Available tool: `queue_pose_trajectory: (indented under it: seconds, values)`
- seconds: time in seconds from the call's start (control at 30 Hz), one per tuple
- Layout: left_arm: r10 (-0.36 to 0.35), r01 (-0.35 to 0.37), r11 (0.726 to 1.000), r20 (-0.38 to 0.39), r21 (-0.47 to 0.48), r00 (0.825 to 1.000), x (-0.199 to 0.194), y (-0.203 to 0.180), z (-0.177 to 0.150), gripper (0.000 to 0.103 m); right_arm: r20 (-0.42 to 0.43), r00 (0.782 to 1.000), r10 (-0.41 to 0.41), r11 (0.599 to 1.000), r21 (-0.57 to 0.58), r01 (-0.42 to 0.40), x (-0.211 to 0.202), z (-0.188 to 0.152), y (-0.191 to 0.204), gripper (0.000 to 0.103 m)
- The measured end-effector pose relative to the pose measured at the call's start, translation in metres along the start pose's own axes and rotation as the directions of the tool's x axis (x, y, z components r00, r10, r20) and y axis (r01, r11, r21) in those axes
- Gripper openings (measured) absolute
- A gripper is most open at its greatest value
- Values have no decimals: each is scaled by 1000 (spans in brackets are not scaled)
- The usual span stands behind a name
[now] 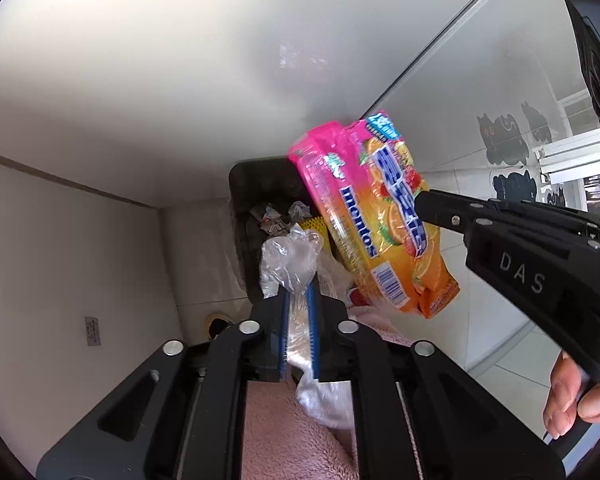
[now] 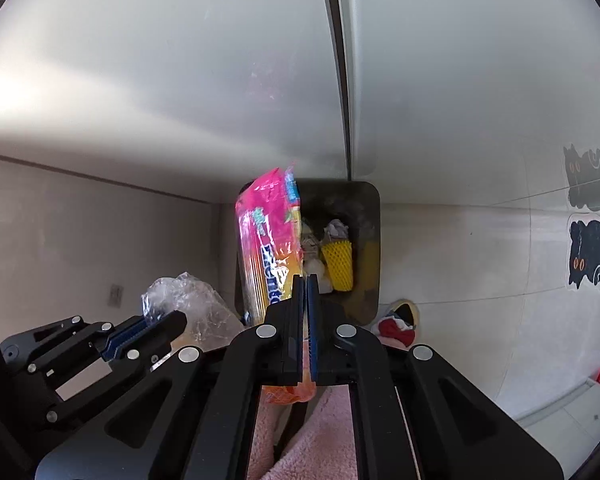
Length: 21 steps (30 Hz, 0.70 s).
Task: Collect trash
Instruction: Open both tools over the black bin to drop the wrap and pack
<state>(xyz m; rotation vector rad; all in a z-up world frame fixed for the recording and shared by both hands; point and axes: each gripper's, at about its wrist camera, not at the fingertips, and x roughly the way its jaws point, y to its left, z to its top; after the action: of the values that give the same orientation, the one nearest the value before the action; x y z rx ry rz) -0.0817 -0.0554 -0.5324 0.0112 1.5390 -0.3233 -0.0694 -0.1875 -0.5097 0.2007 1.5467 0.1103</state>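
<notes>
The pink and orange Mentos candy multipack wrapper (image 2: 266, 256) hangs pinched in the right claw (image 2: 305, 320), whose blue pads are pressed together on its lower orange end. The pack's long axis runs straight out ahead of that claw, so the pink end reaches forward over the near-left rim of the dark, square-mouthed trash bin (image 2: 370, 216) on the floor below. In the right wrist view the bin mouth sits just beyond and slightly right of the claw tips, which makes the right hand the nearer one to a clean drop. My judgement is that letting go here would tip the pack into the bin, though its pink end may catch the rim.

The crumpled clear plastic wrapper (image 1: 288, 264) sits between the blue pads of the left claw (image 1: 298, 308), which is nearly closed and nipping it. From the left wrist view the bin (image 1: 256, 176) lies ahead of and beyond this claw, partly hidden by the candy pack (image 1: 374, 208). The left hand likely needs to come further over the opening before releasing.

Inside the bin lie a yellow foam fruit net (image 2: 337, 264) and some crumpled paper scraps (image 2: 335, 229). Pink fleece fabric (image 2: 328, 440) shows under both claws, and black cat stickers (image 2: 590, 254) mark the floor off to the right.
</notes>
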Motion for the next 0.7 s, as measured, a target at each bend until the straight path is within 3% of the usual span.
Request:
queue_pose_trajectory:
  seconds: [0.13, 0.2, 0.33, 0.37, 0.4, 0.43, 0.53, 0.7]
  values:
    - [7, -7, 1000, 12, -10, 1000, -4, 2, 0, 25, -4, 1000, 3, 1000, 14, -3, 0, 2, -3, 6]
    - [12, -12, 1000, 18, -4, 1000, -6, 1, 1, 28, -3, 1000, -2, 1000, 15, 2, 0, 2, -2, 6]
    - [42, -41, 999, 36, -4, 998, -12, 1, 1, 46, -2, 1000, -18, 1000, 20, 18, 2, 3, 0, 10]
    - [49, -49, 999, 41, -5, 998, -14, 2, 1, 50, 1, 1000, -19, 999, 26, 19, 1, 3, -1, 20]
    - [54, -54, 999, 45, -7, 997, -16, 1, 1, 51, 9, 1000, -18, 999, 34, 17, 0, 3, -1, 52]
    - [63, -62, 998, 49, -8, 997, -17, 1, 0, 56, 30, 999, -23, 999, 42, 21, -3, 2, -2, 76]
    - [77, -77, 997, 60, -9, 995, -23, 3, -2, 68, 40, 999, -35, 999, 41, 34, -7, 2, -2, 79]
    - [85, -84, 996, 71, -17, 994, -35, 7, -3, 89, 58, 996, -63, 998, 26, 62, -18, 0, -2, 100]
